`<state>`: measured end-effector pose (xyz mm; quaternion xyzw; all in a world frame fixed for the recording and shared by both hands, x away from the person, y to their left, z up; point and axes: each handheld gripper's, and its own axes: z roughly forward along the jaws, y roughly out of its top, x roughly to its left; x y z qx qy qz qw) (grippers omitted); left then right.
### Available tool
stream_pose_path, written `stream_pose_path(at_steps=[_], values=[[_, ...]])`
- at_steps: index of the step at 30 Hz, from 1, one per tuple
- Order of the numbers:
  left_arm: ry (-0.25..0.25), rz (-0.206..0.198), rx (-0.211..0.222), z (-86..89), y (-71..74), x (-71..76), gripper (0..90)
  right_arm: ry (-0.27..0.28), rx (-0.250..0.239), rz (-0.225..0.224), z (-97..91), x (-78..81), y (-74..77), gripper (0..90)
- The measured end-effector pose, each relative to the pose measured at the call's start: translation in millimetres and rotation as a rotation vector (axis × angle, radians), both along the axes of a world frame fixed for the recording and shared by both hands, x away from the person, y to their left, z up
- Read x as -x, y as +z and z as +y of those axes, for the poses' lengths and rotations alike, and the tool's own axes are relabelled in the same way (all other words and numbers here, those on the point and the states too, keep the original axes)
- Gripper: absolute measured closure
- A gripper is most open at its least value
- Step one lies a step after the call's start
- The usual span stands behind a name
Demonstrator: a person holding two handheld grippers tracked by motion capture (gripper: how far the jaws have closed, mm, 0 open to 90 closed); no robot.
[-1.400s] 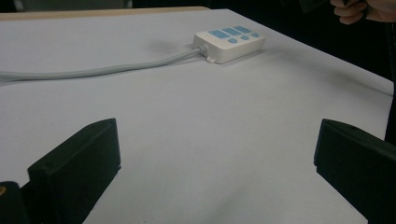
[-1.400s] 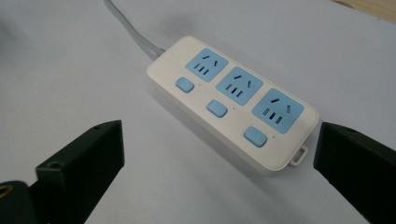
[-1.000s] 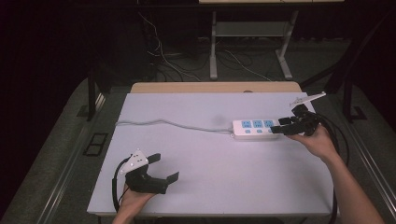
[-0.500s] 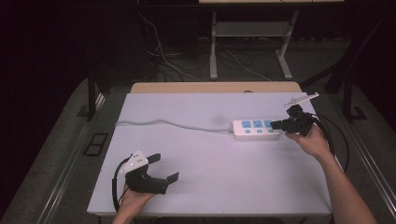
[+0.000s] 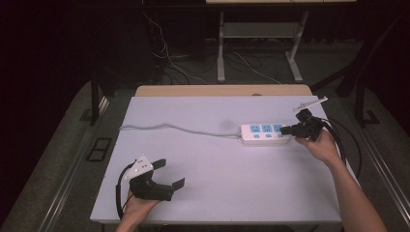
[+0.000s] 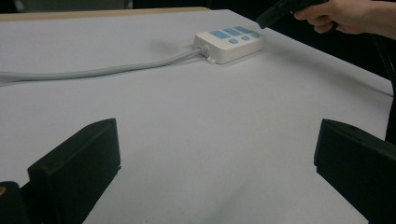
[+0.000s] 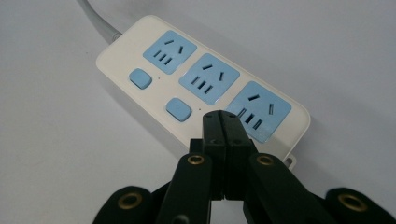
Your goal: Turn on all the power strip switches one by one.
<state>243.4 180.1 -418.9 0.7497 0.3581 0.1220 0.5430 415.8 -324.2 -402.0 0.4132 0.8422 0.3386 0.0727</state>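
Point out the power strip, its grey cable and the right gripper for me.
power strip (image 7: 208, 77): right gripper view, on the middle blue socket face.
grey cable (image 5: 183, 128): high view, mid-run across the table.
right gripper (image 7: 222, 122): right gripper view, at the shut jaw tips over the strip's button row.

A white table (image 5: 212, 193) stands on grey floor (image 5: 63, 159). A wooden board edge (image 5: 222, 90) runs along its far side. Beyond it, loose cables (image 5: 169, 60) lie beside a metal frame (image 5: 221, 43).
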Motion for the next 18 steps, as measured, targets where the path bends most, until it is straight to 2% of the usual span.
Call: stream_pose_path(at_steps=[7,11,14,18], values=[[0.004,-0.002,0.003,0.6,0.5,0.9,0.0,-0.019,-0.03,0.015,-1.6,-4.1,-7.5,89.6],[0.005,-0.005,0.005,1.9,0.9,1.1,0.0,-0.031,-0.018,0.026,-2.9,-6.6,-13.2,89.6],[0.007,-0.004,0.006,2.2,0.7,1.0,0.0,-0.04,-0.045,0.027,-5.0,-7.0,-15.0,89.6],[0.004,-0.003,0.004,1.8,0.6,0.7,0.0,-0.038,-0.056,0.031,-5.1,-6.7,-15.9,89.6]])
